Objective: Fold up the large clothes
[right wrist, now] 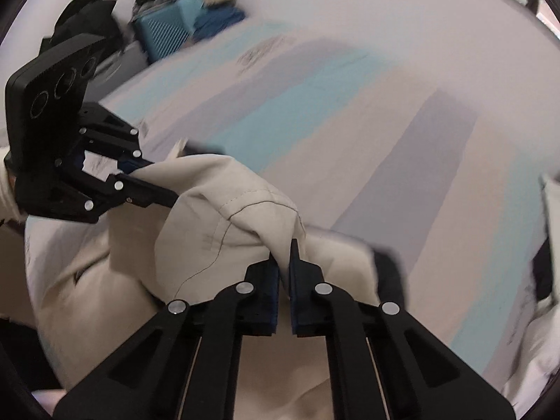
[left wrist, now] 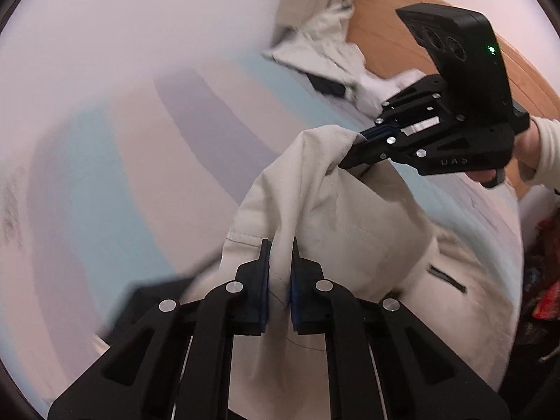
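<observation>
A large cream garment with stitched seams and a dark zip pocket lies on a striped bed. Its upper edge is lifted off the sheet. In the left wrist view my left gripper is shut on a fold of this edge. My right gripper, held by a hand in a pale sleeve, pinches the same edge further right. The right wrist view shows the garment bunched between my right gripper, shut on the cloth, and my left gripper at the left. The garment's lower part lies behind my grippers, out of sight.
A heap of pale clothes lies at the far end of the bed by a wooden headboard. A blue crate and dark clothing stand beyond the bed. Red items sit off its right side.
</observation>
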Motion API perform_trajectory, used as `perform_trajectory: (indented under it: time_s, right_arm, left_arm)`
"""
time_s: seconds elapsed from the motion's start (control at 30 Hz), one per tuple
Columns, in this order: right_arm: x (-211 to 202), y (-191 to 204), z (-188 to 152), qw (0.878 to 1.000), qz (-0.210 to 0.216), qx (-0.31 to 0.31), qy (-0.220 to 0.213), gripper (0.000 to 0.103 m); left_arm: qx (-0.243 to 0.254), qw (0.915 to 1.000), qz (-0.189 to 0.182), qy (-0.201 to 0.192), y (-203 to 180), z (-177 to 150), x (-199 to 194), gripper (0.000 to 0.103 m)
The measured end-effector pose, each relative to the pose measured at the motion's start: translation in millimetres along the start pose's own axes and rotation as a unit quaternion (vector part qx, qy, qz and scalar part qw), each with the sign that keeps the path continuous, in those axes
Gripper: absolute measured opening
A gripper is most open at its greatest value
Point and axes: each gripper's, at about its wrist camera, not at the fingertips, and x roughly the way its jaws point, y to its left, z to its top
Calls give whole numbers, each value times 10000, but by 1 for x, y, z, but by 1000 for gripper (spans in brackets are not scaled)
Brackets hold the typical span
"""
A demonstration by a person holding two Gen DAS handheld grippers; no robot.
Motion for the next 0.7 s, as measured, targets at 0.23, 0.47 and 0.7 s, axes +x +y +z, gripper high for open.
perform_trajectory:
  time_s: [0.23, 0.47, 0.7]
  right_arm:
    - [-41, -9, 43, 9943, -585, -202, -865, 3]
    - [-16, 22, -21, 9927, -764, 40, -928, 3]
    - [23, 55, -98, 9952, -541, 610, -536, 3]
  left_arm:
    - [349, 9947, 671, -699, 18, 52, -38, 8]
    - [-20, 9938, 856, -715, -14, -20, -8, 8]
    - [-585, 9954, 612, -438, -43, -93, 24, 8]
